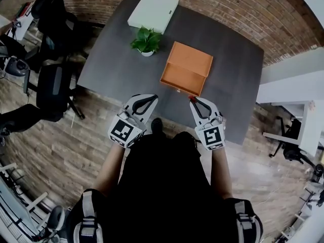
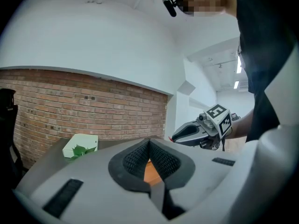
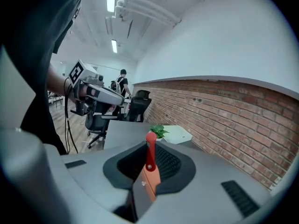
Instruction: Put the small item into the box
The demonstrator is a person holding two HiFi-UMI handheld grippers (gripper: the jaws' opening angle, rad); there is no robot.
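A dark grey table (image 1: 116, 67) filled the middle of the scene, with a brick wall beyond its far side and a wooden floor around it. Black office chairs (image 1: 53, 87) stood off the table's left side, and a white desk (image 1: 286, 92) stood to the right. A flat white box (image 1: 153, 10) lay at the table's far edge. Nearer and to the right, the orange box (image 1: 186, 67) lay open on the table, close to the near edge. A small potted plant (image 1: 146, 40) stood between the two boxes, just left of the orange one's far corner.

The person stood at the near edge with both grippers held out side by side, pointing towards the far side. The left gripper (image 1: 150, 98) was over the table's near edge, to the left of the orange box. Its jaws were clenched with the pads meeting at the tips and nothing between them; only a strip of the orange box showed through the gap lower down. The right gripper (image 1: 193, 102) was just short of the orange box's near edge. It grasped the small red item (image 3: 150, 149), a thin stem with a round head that stood upright between the pads and poked out past the tips.
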